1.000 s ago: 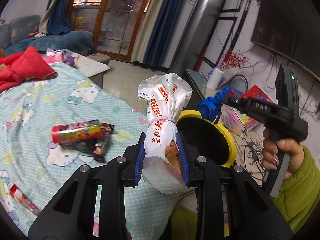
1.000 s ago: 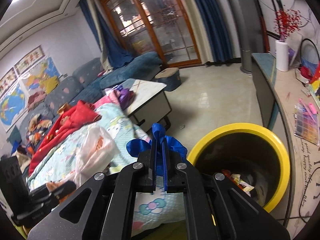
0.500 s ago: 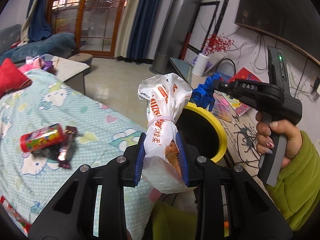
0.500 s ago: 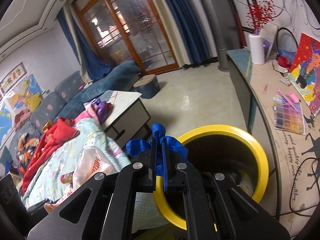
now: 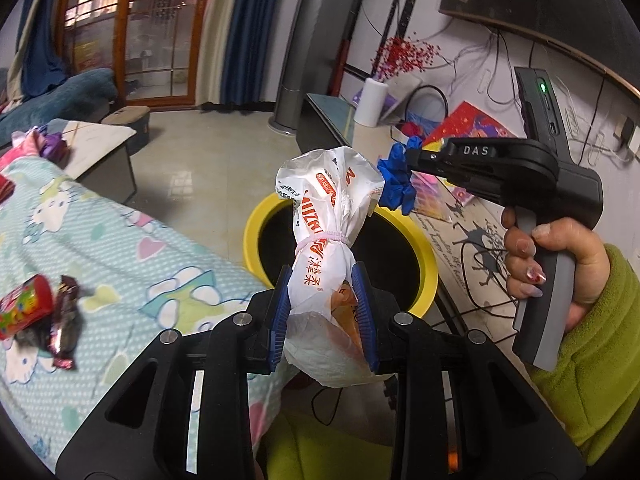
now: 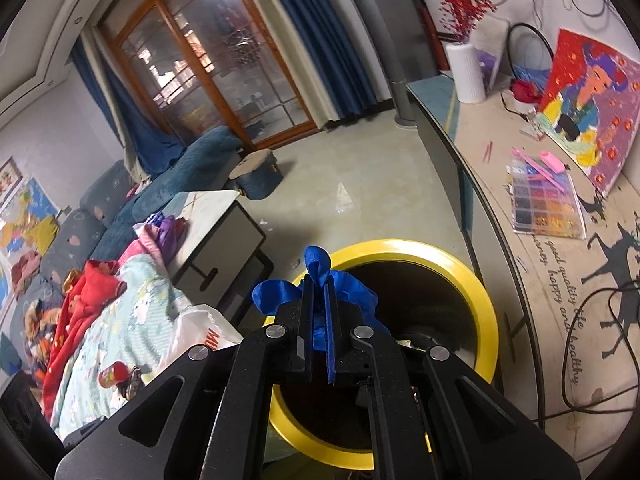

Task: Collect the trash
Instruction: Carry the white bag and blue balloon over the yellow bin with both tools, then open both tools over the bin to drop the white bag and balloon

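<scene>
Left wrist view: both tools have swung over the yellow bin (image 5: 424,248), left tool (image 5: 323,312) clamping the white bag (image 5: 328,240), right tool (image 6: 319,320) the blue glove (image 6: 352,292).

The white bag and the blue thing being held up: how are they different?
The white plastic bag is bulky, printed with red lettering and tied at the neck; the blue crumpled piece is small, plain and loose. The left gripper holds the bag with jaws spread wide; the right gripper pinches the blue piece nearly flat. Both are held at the yellow-rimmed bin.
</scene>
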Demonstrator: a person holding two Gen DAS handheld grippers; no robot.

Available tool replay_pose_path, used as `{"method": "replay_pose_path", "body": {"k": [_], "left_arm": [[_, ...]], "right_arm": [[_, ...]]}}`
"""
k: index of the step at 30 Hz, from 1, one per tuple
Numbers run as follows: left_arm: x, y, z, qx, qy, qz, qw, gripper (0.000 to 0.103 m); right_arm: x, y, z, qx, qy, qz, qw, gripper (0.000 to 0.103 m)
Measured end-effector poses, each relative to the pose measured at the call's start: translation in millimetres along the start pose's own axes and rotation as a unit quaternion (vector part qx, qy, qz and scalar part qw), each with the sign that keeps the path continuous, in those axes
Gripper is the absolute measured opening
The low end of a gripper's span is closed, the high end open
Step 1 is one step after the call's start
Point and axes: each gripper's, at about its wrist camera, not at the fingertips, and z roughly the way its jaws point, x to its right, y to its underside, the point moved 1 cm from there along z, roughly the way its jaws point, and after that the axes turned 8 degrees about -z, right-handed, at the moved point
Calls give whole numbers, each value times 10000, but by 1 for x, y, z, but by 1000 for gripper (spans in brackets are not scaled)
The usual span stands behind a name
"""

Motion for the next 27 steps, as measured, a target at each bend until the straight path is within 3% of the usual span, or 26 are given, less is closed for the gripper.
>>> {"method": "replay_pose_path", "body": {"k": [27], "left_arm": [[27, 8, 78, -701, -29, 392, 9968, 24]], "right_arm": [[33, 4, 29, -270, 73, 428, 9987, 5]]}}
